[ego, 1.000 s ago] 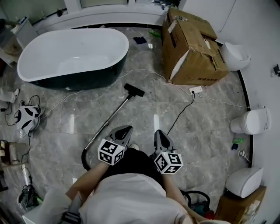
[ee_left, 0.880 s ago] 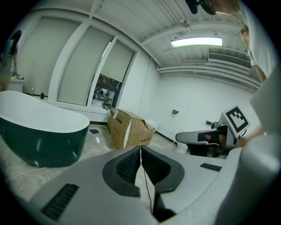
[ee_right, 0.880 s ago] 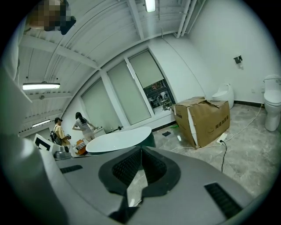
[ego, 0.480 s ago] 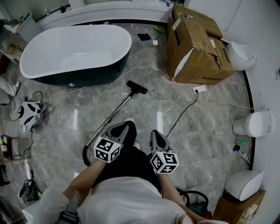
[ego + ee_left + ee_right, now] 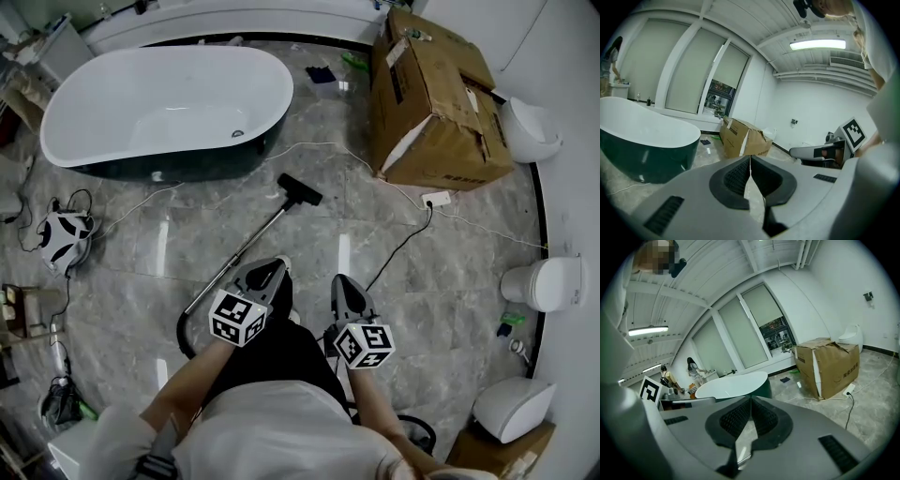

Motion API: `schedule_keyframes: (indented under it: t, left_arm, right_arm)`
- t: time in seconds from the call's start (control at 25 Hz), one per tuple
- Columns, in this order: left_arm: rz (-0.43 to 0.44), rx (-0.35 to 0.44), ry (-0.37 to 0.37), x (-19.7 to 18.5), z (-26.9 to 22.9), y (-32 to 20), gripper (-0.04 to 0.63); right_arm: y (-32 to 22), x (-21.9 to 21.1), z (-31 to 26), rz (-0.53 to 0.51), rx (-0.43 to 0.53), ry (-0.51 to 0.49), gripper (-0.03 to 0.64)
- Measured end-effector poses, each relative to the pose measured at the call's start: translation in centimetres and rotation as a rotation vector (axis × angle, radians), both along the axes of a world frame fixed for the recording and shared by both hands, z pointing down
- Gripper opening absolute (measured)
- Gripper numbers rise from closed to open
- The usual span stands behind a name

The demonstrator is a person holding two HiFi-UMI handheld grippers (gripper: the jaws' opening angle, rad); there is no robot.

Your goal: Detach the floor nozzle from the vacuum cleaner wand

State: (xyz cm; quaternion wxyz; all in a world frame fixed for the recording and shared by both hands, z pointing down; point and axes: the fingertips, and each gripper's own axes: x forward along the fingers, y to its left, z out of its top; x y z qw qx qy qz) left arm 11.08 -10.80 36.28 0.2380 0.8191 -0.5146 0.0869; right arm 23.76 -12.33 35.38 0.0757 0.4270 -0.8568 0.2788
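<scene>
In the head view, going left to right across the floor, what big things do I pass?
From the left: bathtub → floor nozzle → cardboard box → white toilet.

Seen from above, we wear a pale top (image 5: pixel 272 427) over dark trousers (image 5: pixel 281 349). Our left gripper (image 5: pixel 265 273) and right gripper (image 5: pixel 343 286) are smooth grey shells with slotted vents. Each carries a white cube (image 5: pixel 237 320) printed with black square markers, and their fingers are lined with black ribbed pads (image 5: pixel 733 180).
</scene>
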Motion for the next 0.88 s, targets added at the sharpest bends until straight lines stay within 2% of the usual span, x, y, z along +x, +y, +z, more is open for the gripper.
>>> schedule_keyframes:
  t: [0.16,0.28,0.52,0.88]
  left_arm:
    - [-0.016,-0.015,0.008,-1.8,0.7,-3.5,0.015]
    - [-0.007,-0.016,0.020,-2.8,0.8,-6.2,0.015]
    - [0.014,0.013,0.021,-3.6,0.3,-11.8,0.015]
    - [0.077,0.010,0.020,-4.2,2.1,-16.7,0.015]
  right_arm:
    - [-4.2,-2.1,0.0,-0.049,0.006,0.020,0.017]
    - [-7.4,-3.8,-0.7,-0.080,0.012,0.000,0.017]
    - [-13.3,-6.2,-1.4,-0.095,0.031,-0.009,0.017]
    - [-18.6,-7.8,-0.8,-0.152,0.033,-0.058,0.017]
